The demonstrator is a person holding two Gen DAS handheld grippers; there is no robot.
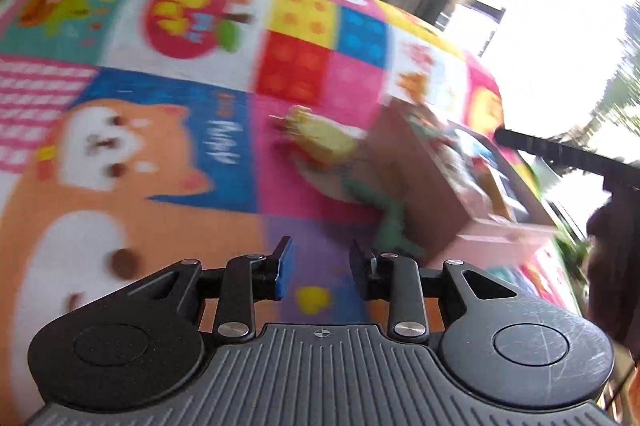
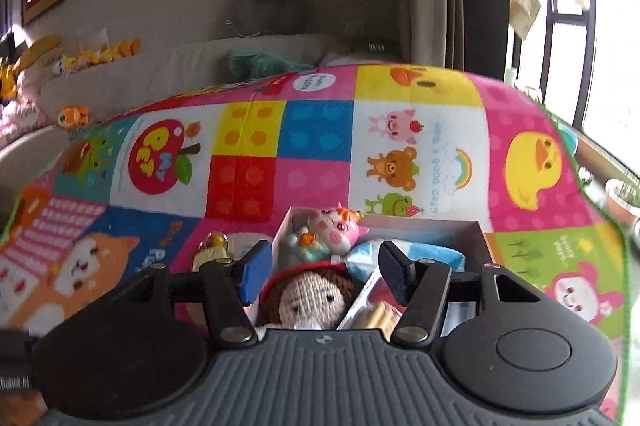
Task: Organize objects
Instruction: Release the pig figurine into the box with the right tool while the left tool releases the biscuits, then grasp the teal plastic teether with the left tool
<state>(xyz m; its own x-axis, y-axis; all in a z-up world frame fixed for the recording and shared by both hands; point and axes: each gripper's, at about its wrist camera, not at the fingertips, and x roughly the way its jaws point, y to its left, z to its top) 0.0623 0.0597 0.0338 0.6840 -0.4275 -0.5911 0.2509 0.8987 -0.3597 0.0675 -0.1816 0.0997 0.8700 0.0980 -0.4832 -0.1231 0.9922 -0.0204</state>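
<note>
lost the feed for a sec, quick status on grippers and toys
Left gripper open, empty. Right gripper open over box, knitted doll inside. Green toy and yellow toy loose on mat.

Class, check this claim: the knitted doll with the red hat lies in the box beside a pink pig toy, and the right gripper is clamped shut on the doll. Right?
Not quite. The doll does lie in the box near the pig toy, but the right gripper is open: the right wrist view shows its jaws apart above the doll, gripping nothing.
</note>
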